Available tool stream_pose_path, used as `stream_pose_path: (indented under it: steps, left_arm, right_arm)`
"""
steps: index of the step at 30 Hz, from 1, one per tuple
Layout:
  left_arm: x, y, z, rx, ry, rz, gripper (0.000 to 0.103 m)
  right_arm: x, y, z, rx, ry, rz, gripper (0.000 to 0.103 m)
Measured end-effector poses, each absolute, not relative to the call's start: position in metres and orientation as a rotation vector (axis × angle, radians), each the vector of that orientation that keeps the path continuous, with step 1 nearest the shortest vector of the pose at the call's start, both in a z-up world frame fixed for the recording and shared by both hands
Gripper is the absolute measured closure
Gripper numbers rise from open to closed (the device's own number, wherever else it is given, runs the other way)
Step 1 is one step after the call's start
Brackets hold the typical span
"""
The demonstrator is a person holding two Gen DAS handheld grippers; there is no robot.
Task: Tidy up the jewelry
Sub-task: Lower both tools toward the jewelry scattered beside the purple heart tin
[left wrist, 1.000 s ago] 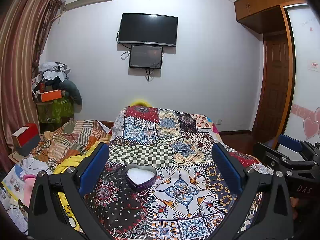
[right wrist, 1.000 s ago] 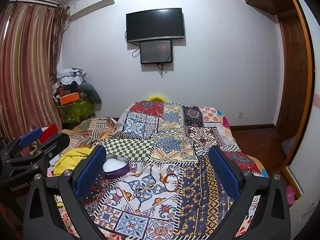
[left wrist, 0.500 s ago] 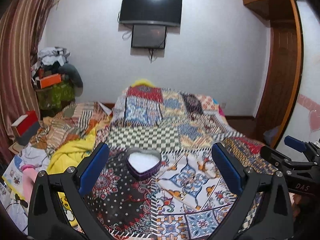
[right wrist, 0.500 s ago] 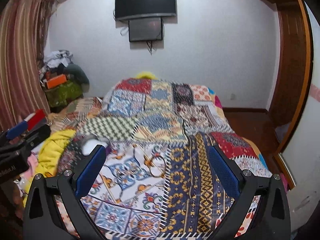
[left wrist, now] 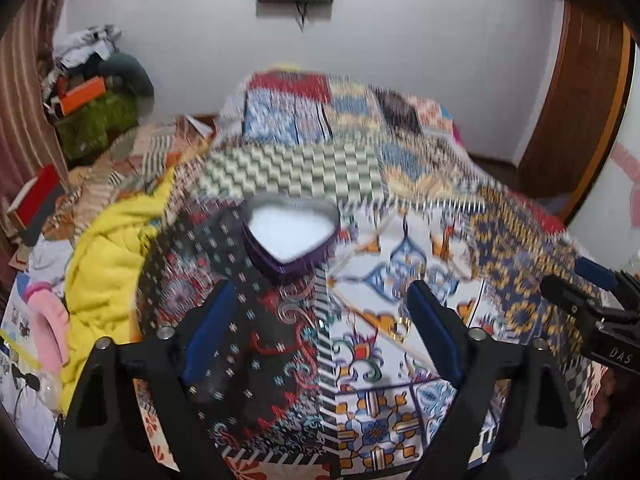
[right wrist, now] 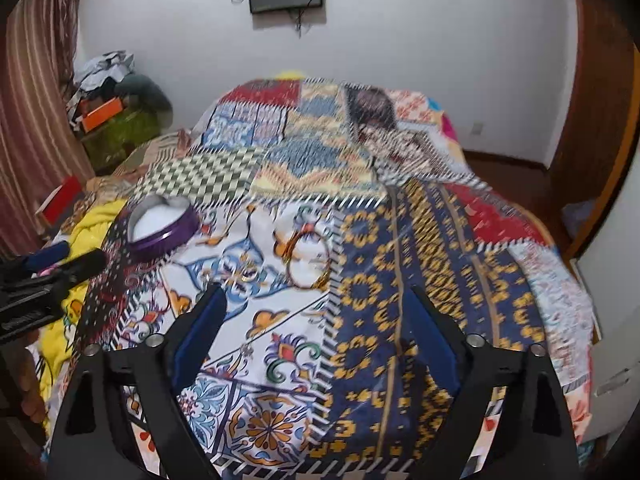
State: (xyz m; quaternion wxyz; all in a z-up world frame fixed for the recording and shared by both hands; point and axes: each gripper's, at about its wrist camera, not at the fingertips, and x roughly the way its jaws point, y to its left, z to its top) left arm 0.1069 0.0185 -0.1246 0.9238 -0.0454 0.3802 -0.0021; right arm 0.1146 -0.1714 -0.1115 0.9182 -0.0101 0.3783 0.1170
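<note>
1. Below both tools now lies the quilt; I have tipped them down from the room view.
2. Ahead of my left gripper, wide open and empty, sits the heart-shaped box; a ring lies by its right finger.
3. Just beyond my right gripper, equally open and empty, lies the bangle, so picking can start.

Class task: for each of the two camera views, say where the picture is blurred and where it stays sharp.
Left wrist view: the quilt and heart-shaped box are smeared, while the left gripper stays sharp. Right wrist view: the quilt is streaked and the bangle soft, while the right gripper is crisp.
</note>
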Motion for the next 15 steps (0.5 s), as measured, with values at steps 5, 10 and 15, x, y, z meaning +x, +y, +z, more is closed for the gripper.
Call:
stream_pose_path:
  steps: [5,10,15]
  left_arm:
    - [0.111,0.009,-0.144,-0.072,0.838,-0.053,0.02]
    - [0.118,0.009,-0.161,-0.09,0.905,-0.095,0.036]
    - [0.118,0.009,-0.171,-0.075,0.936,-0.111,0.046]
  right_arm:
    - [0.116,-0.166,-0.127,-0.017,0.825,0.295,0.034]
    - [0.118,-0.158,-0.138,-0.013,0.876,0.356,0.05]
    - [0.117,-0.147,-0.149,-0.024,0.924,0.416,0.062]
